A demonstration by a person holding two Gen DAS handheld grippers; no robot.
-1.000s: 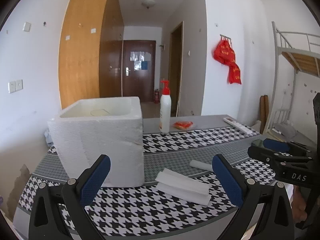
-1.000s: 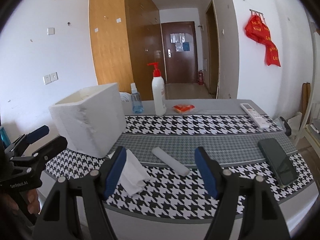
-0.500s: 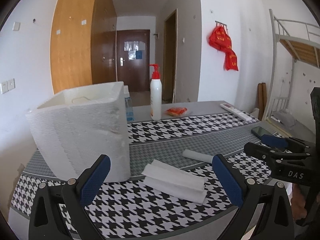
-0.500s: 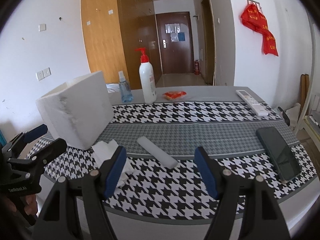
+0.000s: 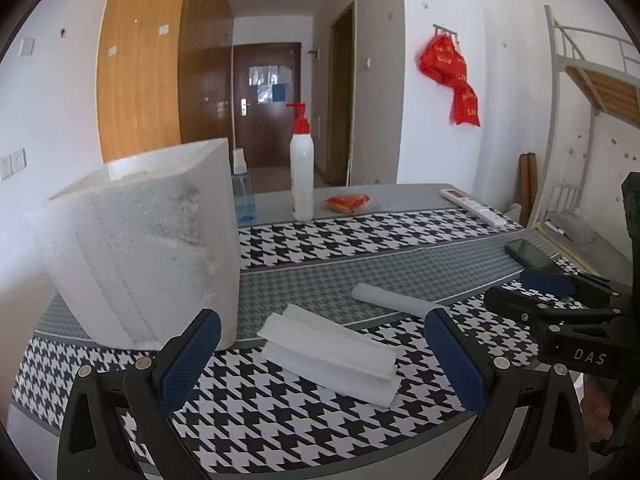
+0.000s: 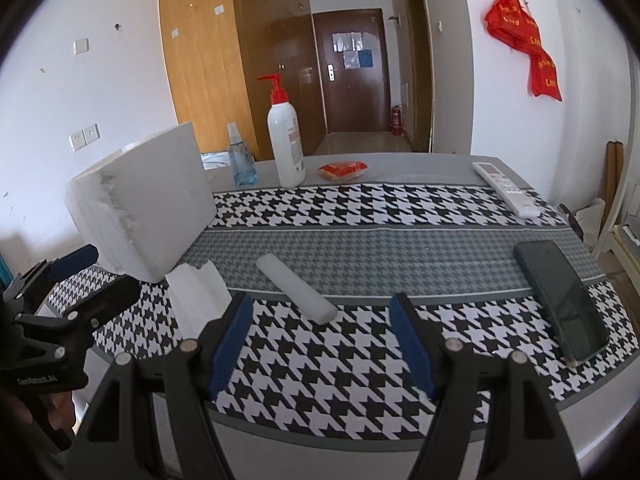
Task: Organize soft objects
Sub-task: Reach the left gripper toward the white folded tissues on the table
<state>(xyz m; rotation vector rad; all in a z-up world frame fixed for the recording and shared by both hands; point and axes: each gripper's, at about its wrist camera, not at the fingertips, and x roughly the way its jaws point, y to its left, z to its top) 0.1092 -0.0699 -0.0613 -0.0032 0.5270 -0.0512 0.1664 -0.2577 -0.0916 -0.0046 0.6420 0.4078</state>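
Observation:
A white foam box (image 5: 144, 248) stands open-topped at the table's left; it also shows in the right wrist view (image 6: 144, 204). A folded white foam sheet (image 5: 328, 352) lies in front of it, also seen from the right wrist (image 6: 196, 300). A white foam roll (image 5: 394, 300) lies to its right, in the right wrist view (image 6: 296, 288) just ahead of the fingers. My left gripper (image 5: 320, 364) is open and empty, hovering just short of the folded sheet. My right gripper (image 6: 320, 340) is open and empty near the table's front edge.
The table has a houndstooth cloth (image 6: 360, 360). A pump bottle (image 6: 285, 140), a blue spray bottle (image 6: 242, 160), an orange packet (image 6: 342, 170) and a remote (image 6: 506, 188) stand at the back. A black phone (image 6: 560, 300) lies at the right.
Both grippers have moved forward and lower toward the table, so the foam sheet and roll look closer. Both stay open and empty. Nothing on the table has moved.

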